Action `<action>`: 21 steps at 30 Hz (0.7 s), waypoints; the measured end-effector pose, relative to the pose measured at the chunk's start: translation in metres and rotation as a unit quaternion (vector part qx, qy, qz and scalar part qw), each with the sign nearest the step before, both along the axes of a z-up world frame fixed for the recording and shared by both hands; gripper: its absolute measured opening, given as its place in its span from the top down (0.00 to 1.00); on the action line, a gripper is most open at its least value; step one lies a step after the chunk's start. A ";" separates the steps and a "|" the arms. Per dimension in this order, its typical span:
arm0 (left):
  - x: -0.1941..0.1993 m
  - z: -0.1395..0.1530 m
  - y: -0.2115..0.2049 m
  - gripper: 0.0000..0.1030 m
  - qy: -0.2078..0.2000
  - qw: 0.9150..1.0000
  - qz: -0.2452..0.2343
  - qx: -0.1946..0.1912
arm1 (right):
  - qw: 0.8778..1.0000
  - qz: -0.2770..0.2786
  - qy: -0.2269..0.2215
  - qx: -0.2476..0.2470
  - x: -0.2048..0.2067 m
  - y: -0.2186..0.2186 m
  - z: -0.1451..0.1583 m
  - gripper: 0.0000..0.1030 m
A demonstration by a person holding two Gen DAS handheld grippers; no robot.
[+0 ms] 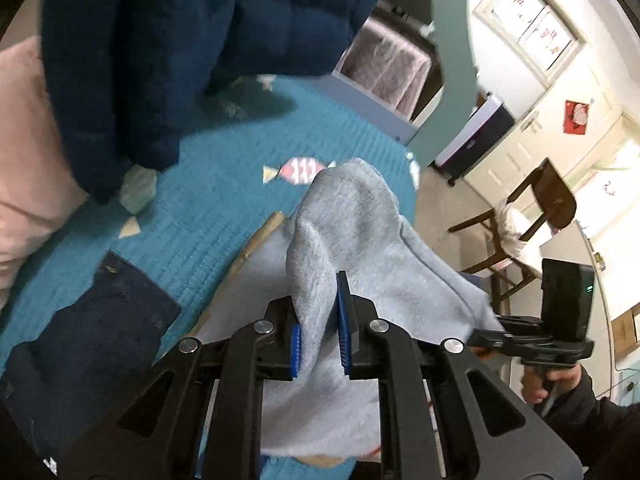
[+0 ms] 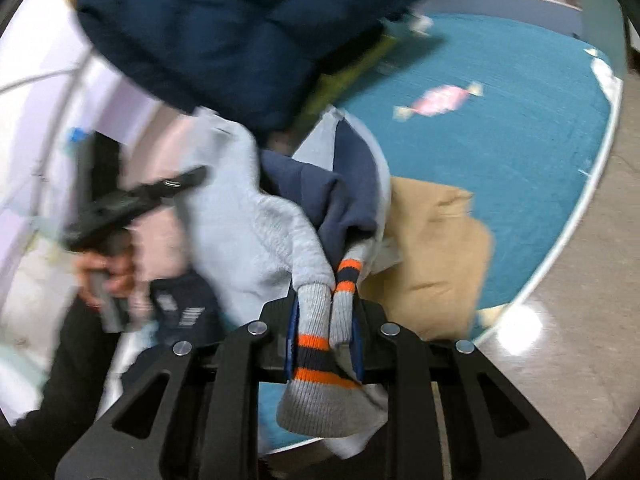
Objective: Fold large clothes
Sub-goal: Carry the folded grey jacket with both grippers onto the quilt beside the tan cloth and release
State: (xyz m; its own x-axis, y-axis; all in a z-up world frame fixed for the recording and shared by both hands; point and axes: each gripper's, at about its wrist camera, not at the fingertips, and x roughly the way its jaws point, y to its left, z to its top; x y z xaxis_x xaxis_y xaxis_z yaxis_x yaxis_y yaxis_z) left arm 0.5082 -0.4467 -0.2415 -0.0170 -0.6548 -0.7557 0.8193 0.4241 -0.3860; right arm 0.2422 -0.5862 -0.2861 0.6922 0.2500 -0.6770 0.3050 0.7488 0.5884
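A light grey sweatshirt (image 1: 360, 232) hangs bunched above the teal bed cover (image 1: 224, 184). My left gripper (image 1: 322, 332) is shut on a fold of its grey fabric. My right gripper (image 2: 326, 328) is shut on its ribbed cuff (image 2: 316, 364), grey with orange and navy stripes; the grey body (image 2: 248, 232) and a navy panel (image 2: 344, 184) rise beyond it. The right gripper also shows at the right of the left wrist view (image 1: 532, 344), and the left one, blurred, at the left of the right wrist view (image 2: 132, 204).
A dark blue puffer jacket (image 1: 180, 40) lies at the far side of the bed, also in the right wrist view (image 2: 224, 32). A tan garment (image 2: 436, 248), a navy garment (image 1: 92, 340) and a pink pillow (image 1: 24, 160) lie around. A chair (image 1: 532, 216) stands on the floor to the right.
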 end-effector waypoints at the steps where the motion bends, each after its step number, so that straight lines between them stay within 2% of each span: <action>1: 0.001 -0.009 -0.011 0.87 -0.005 1.000 -0.006 0.012 | 0.999 -0.006 0.022 -0.026 0.008 -0.003 -0.016 0.81; 3: -0.001 -0.023 -0.018 0.87 -0.021 0.999 -0.009 0.032 | 0.996 -0.006 0.046 -0.077 0.015 0.007 -0.028 0.81; 5: 0.002 -0.038 -0.022 0.87 -0.034 0.998 0.000 0.049 | 0.986 -0.005 0.073 -0.147 0.028 0.021 -0.041 0.79; 7: 0.004 -0.056 -0.029 0.87 -0.053 0.996 0.018 0.075 | 0.981 -0.006 0.087 -0.175 0.032 0.027 -0.053 0.78; 10: 0.002 -0.074 -0.036 0.85 -0.089 0.990 0.031 0.109 | 0.977 -0.008 0.096 -0.192 0.036 0.030 -0.065 0.77; 12: 0.001 -0.085 -0.044 0.80 -0.117 0.983 0.051 0.132 | 0.975 -0.013 0.102 -0.196 0.039 0.028 -0.071 0.74; 13: -0.002 -0.088 -0.047 0.77 -0.139 0.979 0.051 0.141 | 0.974 -0.017 0.105 -0.200 0.039 0.029 -0.072 0.70; 15: -0.011 -0.096 -0.056 0.74 -0.198 0.964 0.051 0.169 | 0.974 -0.025 0.107 -0.198 0.046 0.025 -0.077 0.68; 16: -0.016 -0.094 -0.058 0.74 -0.218 0.959 0.052 0.172 | 0.974 -0.029 0.108 -0.198 0.046 0.025 -0.075 0.65; 17: -0.019 -0.089 -0.055 0.71 -0.222 0.960 0.057 0.163 | 0.971 -0.036 0.114 -0.208 0.045 0.024 -0.073 0.56; 18: -0.019 -0.082 -0.050 0.56 -0.225 0.960 0.066 0.152 | 0.967 -0.043 0.118 -0.223 0.045 0.024 -0.070 0.52; 19: -0.020 -0.073 -0.042 0.33 -0.232 0.960 0.078 0.137 | 0.966 -0.048 0.116 -0.226 0.042 0.025 -0.066 0.49; 20: -0.019 -0.057 -0.025 0.27 -0.249 0.957 0.104 0.108 | 0.967 -0.052 0.110 -0.223 0.038 0.023 -0.063 0.49; 21: -0.019 -0.048 -0.014 0.26 -0.256 0.955 0.118 0.089 | 0.969 -0.059 0.102 -0.218 0.032 0.022 -0.056 0.48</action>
